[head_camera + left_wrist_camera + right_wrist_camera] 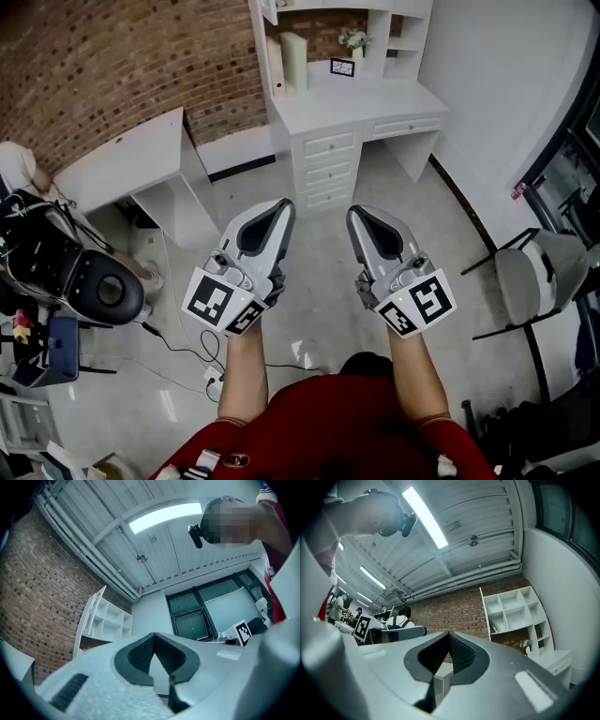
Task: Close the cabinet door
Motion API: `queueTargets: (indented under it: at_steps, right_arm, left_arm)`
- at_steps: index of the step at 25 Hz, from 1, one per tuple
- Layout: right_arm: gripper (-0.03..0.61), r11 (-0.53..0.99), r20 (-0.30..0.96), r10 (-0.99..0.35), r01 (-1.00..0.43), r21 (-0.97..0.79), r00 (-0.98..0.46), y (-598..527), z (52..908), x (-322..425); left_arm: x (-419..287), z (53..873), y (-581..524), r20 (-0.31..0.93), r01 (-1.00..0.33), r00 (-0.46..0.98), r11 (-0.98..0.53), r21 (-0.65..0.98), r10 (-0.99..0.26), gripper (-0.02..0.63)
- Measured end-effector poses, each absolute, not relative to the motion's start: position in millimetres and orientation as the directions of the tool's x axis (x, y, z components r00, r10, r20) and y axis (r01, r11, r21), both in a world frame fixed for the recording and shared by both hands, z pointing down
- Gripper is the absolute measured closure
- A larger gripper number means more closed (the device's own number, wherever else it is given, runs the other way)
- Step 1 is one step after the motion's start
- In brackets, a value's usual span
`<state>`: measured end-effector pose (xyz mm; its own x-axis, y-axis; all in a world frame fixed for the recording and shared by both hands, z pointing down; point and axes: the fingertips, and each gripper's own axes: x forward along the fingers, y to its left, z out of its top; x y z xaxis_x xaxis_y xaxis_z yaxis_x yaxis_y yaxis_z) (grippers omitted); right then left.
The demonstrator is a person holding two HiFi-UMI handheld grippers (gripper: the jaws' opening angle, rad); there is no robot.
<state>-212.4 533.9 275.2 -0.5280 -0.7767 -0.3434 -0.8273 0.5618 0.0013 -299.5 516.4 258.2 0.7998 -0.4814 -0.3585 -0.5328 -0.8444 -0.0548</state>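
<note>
A white desk with a shelf cabinet (323, 28) stands against the brick wall, well ahead of both grippers. Its narrow white door (270, 9) at the upper left stands open; in the left gripper view the door (90, 613) juts out from the open shelves. My left gripper (284, 204) and right gripper (354, 214) are held side by side over the floor, pointing toward the desk and far from it. Both are shut with nothing between the jaws. The right gripper view shows the shelves (513, 613) past its closed tip (449, 634).
The desk's drawers (328, 169) face me. A low white table (131, 159) stands at the left, with black equipment (94, 286) and floor cables (178, 347) near it. A grey chair (530, 277) is at the right. Grey floor lies between me and the desk.
</note>
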Motion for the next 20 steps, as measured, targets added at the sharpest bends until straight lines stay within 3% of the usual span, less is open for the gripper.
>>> queueTargets:
  at_steps: [9,20]
  right_arm:
    - [0.566,0.570,-0.340,-0.773,-0.822,-0.004,-0.535,481.1,275.8,-212.0]
    - [0.565,0.629,-0.400,-0.712,-0.777,0.000,-0.576,327.9,269.5,-174.0]
  left_arm:
    - [-308.4,260.2,463.4,-0.366,-0.550,0.784,-0.834,-0.036,-0.501,0.612]
    - [-279.0,256.2,320.3,-0.333,-0.615,0.759,-0.783,-0.089,-0.559,0.612]
